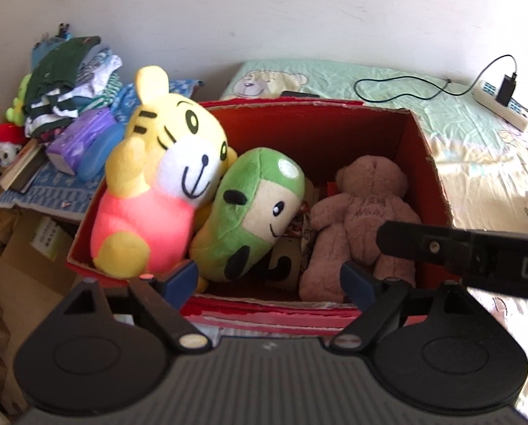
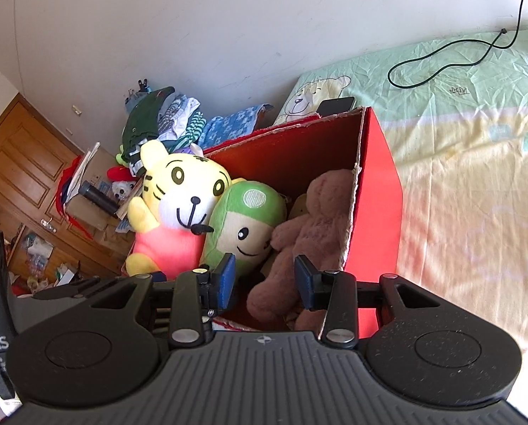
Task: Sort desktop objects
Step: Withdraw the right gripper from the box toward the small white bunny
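Bed [image 2: 476,177] carrying red box [image 2: 373,191]. Inside, left to right: tiger toy [image 1: 150,191], green toy [image 1: 253,212], brown bear [image 1: 363,219], all sitting soft, light; grip bodies. Left tongs [image 1: 269,279] gaping empty; right tongs [image 2: 265,276] hovering part-open, gripping nothing.

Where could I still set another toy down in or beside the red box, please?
Inside the red box, room remains only at the far side, above the brown bear toward the back wall. The left side is crowded by the tiger plush and green plush. The bedsheet right of the box lies bare.
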`<state>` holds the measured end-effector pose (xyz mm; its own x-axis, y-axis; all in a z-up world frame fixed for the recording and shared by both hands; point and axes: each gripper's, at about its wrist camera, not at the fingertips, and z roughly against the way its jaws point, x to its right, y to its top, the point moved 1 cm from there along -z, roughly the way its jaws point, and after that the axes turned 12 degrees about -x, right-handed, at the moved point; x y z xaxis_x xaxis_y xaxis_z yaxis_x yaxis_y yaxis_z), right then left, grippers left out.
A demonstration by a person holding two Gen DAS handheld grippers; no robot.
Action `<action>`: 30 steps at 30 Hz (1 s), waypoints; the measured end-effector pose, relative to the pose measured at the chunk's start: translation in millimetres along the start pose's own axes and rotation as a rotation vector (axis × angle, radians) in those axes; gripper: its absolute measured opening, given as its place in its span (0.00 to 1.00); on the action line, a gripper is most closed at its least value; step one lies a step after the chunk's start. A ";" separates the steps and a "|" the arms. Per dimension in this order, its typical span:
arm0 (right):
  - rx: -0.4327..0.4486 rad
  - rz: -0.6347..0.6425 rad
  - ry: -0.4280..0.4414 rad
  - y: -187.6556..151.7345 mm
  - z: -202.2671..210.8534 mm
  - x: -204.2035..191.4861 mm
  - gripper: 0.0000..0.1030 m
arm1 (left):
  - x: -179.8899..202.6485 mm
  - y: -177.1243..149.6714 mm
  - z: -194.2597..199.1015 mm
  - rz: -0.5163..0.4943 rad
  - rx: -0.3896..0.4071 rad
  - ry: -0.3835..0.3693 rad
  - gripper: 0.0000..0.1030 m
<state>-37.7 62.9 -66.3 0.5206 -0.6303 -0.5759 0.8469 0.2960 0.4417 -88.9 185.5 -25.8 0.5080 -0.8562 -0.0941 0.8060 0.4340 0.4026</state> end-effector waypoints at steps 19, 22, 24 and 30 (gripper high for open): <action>0.092 0.021 0.074 -8.4 36.1 19.2 0.40 | 14.0 -2.9 5.0 -0.029 -0.016 -0.060 0.75; 0.136 -0.002 0.061 -17.4 55.3 34.5 0.40 | 12.6 -10.7 20.1 -0.042 0.027 -0.114 0.76; 0.157 -0.040 0.038 -24.5 68.2 50.3 0.40 | 14.3 -17.0 29.6 -0.058 0.049 -0.155 0.76; 0.177 -0.168 -0.103 -50.1 98.7 102.9 0.43 | 42.6 -49.7 57.7 -0.204 0.106 -0.279 0.79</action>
<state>-37.2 -87.6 -79.7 0.3528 -0.7325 -0.5822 0.8837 0.0563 0.4647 -124.8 111.3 2.8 0.2254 -0.9721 0.0643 0.8390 0.2273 0.4944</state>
